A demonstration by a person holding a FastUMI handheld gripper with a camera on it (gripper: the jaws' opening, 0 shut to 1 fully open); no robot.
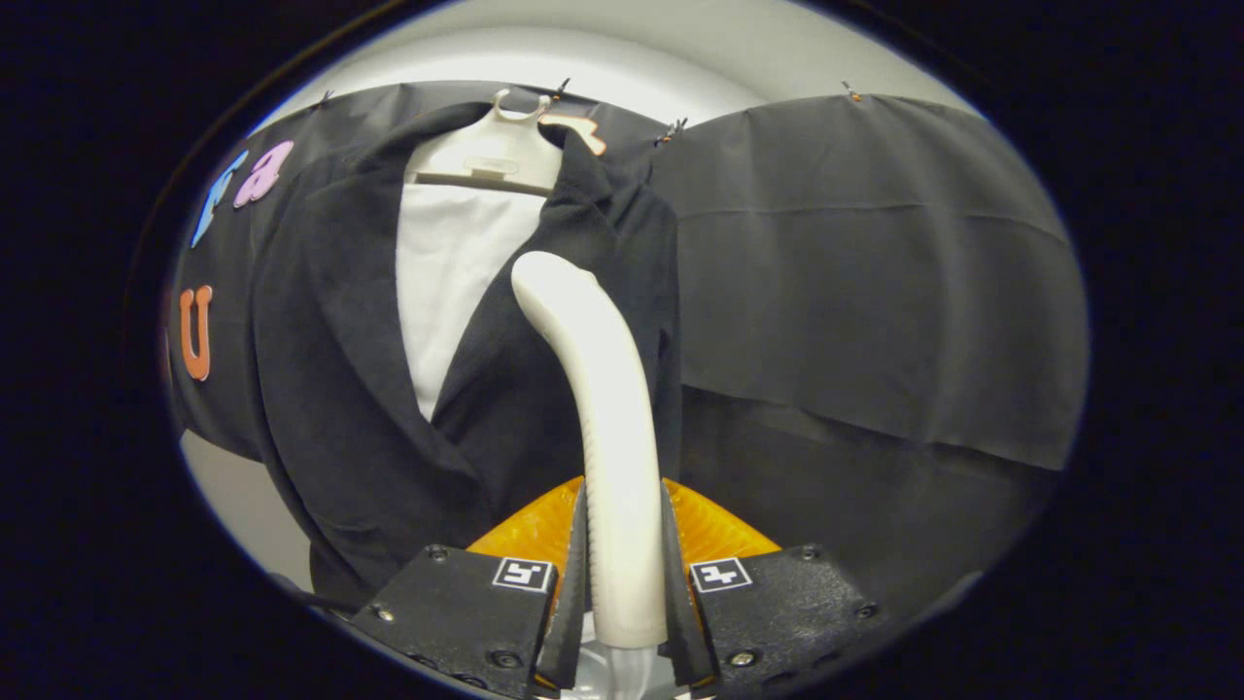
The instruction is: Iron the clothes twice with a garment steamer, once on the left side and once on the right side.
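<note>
Black booth cloth [875, 272] backs jacket [340, 389]; gripper [622, 583] clamps steamer handle [607, 408], head hidden.

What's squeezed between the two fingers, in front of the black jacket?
In the gripper view, the white steamer handle stands between the hand-held gripper fingers, both pressing it, its top reaching up before the black jacket.

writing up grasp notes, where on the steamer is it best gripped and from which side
Grip the garment steamer on the straight lower stretch of its handle, fingers on the two flanks. That stretch is narrow and even, so both pads sit flat; higher up it curves toward the jacket. Come from the end away from the head, so the head points forward at the cloth. The gripper is shut on it this way.
</note>
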